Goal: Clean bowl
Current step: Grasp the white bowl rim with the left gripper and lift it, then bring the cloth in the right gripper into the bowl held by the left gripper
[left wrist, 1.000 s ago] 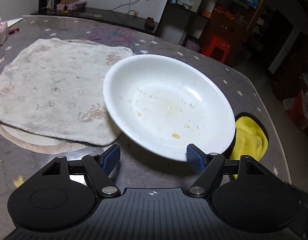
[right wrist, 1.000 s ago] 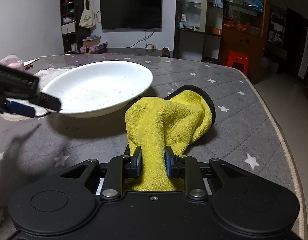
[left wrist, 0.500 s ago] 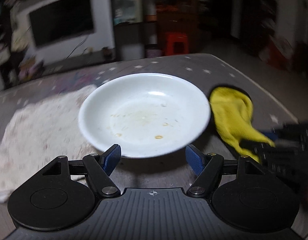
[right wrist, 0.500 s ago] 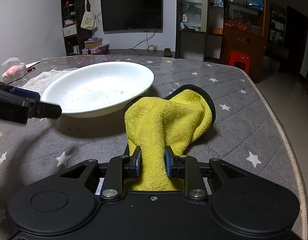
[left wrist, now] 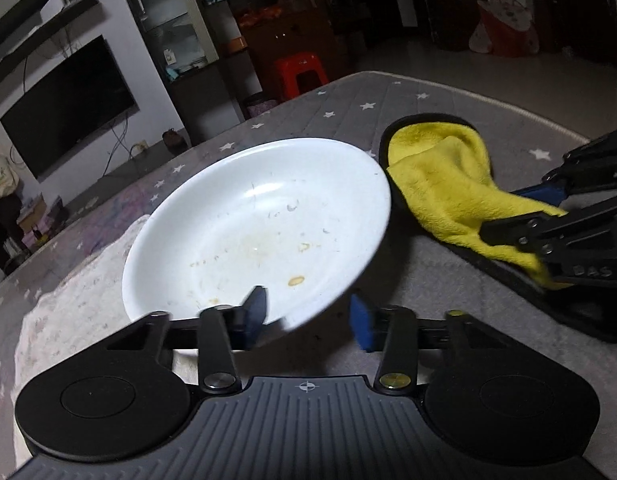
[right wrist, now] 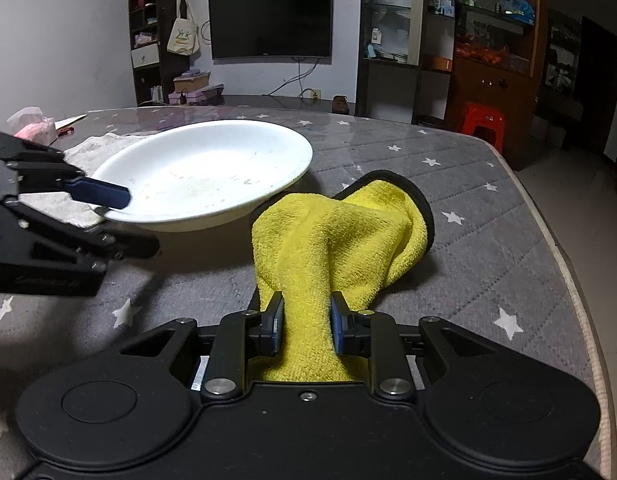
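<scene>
Left wrist view: the left claw (left wrist: 306,316) stands wide, one blue pad above the near rim of the white bowl (left wrist: 256,228), the other below it. Bowl sits on the grey starred table (right wrist: 468,208), partly over a pale towel (left wrist: 68,304). Right claw (right wrist: 304,324) pinches the yellow cloth (right wrist: 340,236).

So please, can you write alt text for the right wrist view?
The right hand-held gripper is shut on a yellow cloth on a grey starred table. Left of it, the left hand-held gripper straddles the rim of a dirty white bowl.
</scene>
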Demonstrator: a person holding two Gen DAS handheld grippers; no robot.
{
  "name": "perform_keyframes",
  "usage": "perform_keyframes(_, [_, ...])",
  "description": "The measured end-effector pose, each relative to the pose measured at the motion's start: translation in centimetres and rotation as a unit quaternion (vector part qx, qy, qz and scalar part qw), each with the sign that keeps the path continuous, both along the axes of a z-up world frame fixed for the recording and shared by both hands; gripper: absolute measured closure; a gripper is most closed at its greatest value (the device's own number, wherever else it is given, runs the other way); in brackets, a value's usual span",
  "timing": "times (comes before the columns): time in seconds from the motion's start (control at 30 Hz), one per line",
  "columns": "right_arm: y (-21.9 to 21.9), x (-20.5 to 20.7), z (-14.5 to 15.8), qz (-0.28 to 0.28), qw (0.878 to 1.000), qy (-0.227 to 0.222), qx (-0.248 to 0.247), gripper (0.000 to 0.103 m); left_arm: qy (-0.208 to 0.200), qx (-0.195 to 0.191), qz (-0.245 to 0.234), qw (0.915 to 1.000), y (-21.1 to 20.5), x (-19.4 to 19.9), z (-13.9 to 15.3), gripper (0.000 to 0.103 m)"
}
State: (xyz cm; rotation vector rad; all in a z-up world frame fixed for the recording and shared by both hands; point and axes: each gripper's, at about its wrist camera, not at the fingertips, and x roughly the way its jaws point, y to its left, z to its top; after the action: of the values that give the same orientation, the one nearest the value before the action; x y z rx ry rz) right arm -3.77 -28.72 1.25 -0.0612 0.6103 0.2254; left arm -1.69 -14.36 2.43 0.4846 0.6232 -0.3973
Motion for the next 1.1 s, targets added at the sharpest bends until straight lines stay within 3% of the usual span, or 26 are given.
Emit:
perform_keyframes(0.33, [0.3, 0.3, 0.1, 0.018, 1.0, 0.0, 0.0, 0.078, 0.018, -0.009, -0.039, 0.999, 0.5, -0.4, 0.3, 0.076])
perform_keyframes(0.63, [1.1, 1.2, 0.3, 0.032, 0.999, -0.001, 0.001, 0.078, 0.037, -0.019, -0.073, 0.9965, 1.1, -1.1, 0.6, 0.077])
perform_keyframes(0.77, [1.2, 0.5, 0.4, 0.039, 0.999, 0.002, 0.002, 0.078, 0.047, -0.003, -0.095, 0.9944, 1.4, -1.4, 0.8, 0.077])
perform_keyframes(0.9, [1.5, -0.1, 0.4, 0.047, 0.999, 0.0, -0.004, 0.078, 0.046, 0.013, -0.095, 0.9944, 0.5, -1.2, 0.5, 0.076])
perform_keyframes(1.1, [1.7, -0.4, 0.5, 0.056, 0.998, 0.0, -0.01, 0.078, 0.05, -0.003, -0.097, 0.994, -0.8, -0.4, 0.5, 0.076])
